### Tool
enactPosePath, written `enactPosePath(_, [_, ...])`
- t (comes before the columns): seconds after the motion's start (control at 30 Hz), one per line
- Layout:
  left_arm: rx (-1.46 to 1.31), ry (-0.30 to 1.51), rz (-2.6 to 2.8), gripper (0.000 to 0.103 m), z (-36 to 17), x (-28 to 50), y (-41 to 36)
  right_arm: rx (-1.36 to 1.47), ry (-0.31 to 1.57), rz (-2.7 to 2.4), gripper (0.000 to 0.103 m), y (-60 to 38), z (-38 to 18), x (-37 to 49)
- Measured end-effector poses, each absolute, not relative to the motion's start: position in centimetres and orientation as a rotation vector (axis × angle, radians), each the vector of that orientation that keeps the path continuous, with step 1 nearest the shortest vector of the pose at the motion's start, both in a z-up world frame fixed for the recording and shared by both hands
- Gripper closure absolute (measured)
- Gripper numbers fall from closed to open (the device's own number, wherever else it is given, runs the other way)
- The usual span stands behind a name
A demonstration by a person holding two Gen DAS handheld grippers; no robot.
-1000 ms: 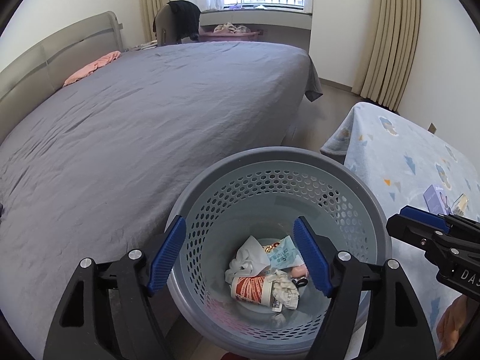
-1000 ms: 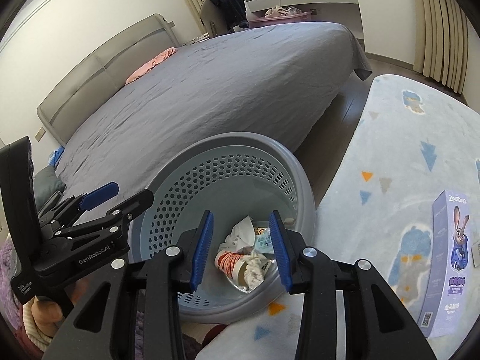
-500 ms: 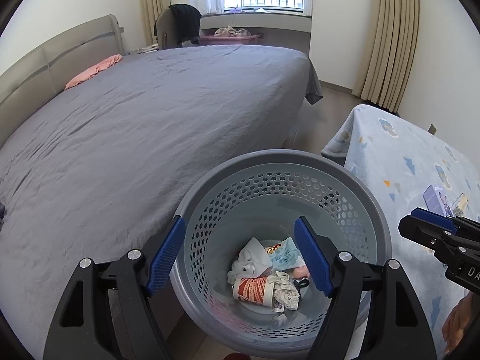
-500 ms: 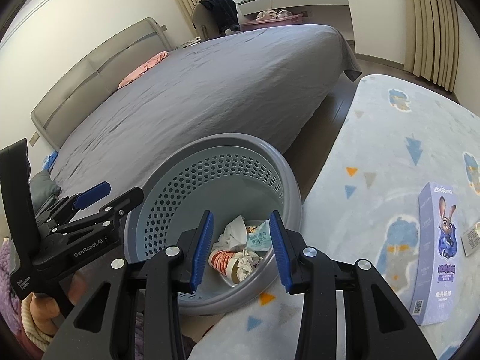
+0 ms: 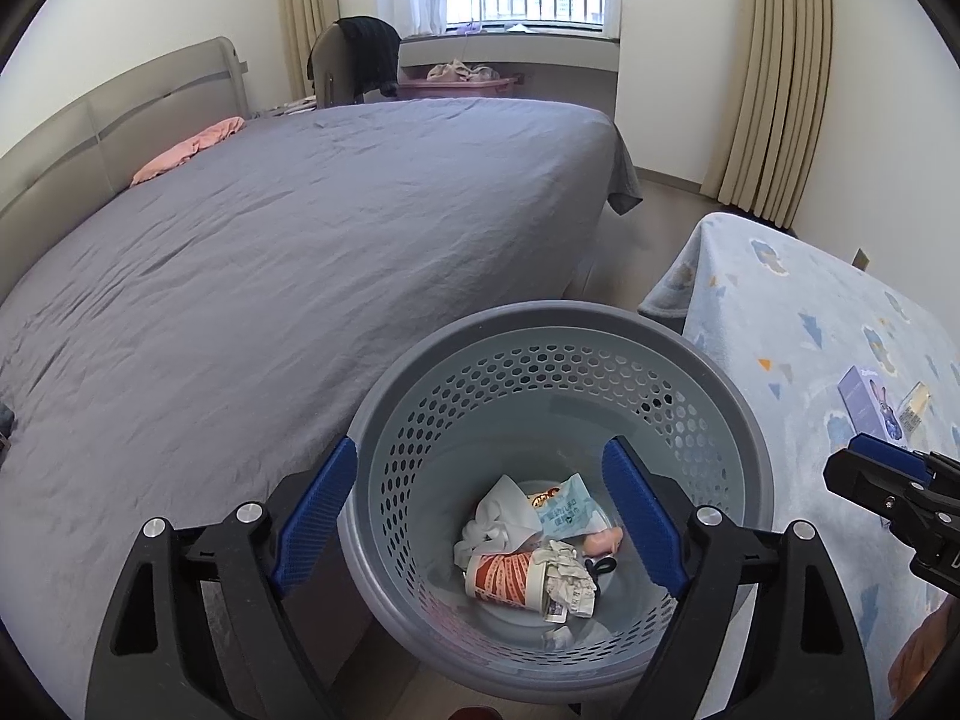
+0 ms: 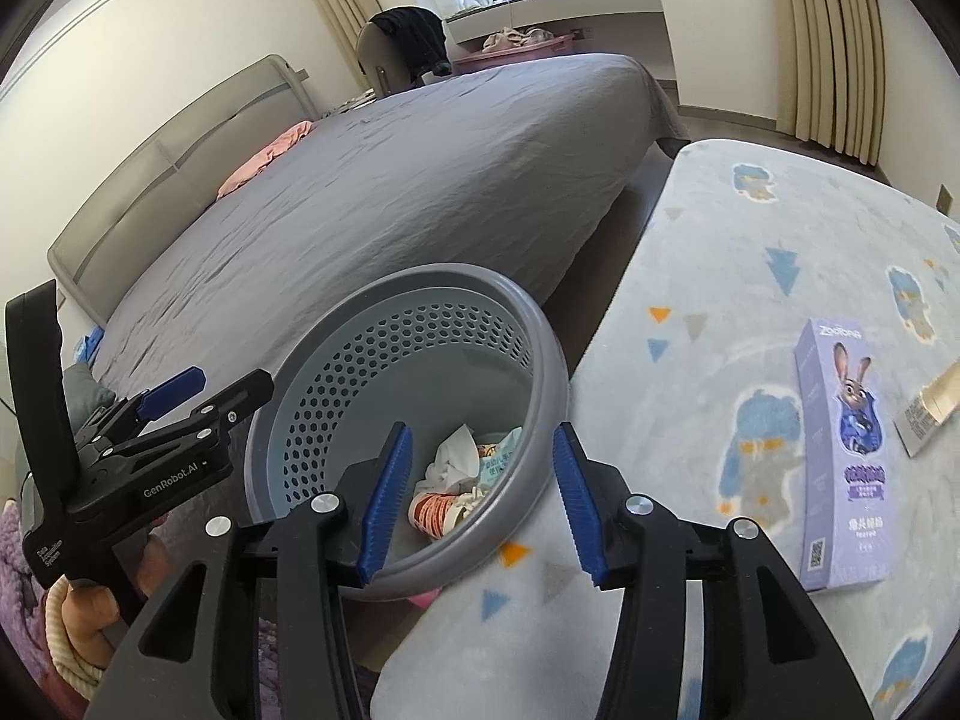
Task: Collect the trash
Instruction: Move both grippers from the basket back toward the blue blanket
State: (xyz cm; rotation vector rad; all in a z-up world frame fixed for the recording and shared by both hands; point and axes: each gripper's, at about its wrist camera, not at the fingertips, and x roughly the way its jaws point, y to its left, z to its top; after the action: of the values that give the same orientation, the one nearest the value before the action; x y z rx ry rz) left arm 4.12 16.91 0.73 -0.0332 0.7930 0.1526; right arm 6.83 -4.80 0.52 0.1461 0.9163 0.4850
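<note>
The left gripper point(image 5: 480, 510) is hanging over the grey basket point(image 5: 744, 420) with its jaws opening wide and nothing pinched, while the right gripper point(image 6: 480, 495) is opening too, empty. The purple box point(image 6: 846, 462) is lying flat on the patterned blanket point(image 6: 720, 240), so the right hand is probably best approaching low across its narrow width, squeezing only once both pads flank it
</note>
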Motion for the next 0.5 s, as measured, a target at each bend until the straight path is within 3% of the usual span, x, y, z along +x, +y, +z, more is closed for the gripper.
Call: enactPosePath(0.5, [-0.032, 0.763, 0.087, 0.016, 1.5, 3.4, 14.2, 0.154, 0.878, 0.388, 0.045, -9.8, 2.6, 4.8])
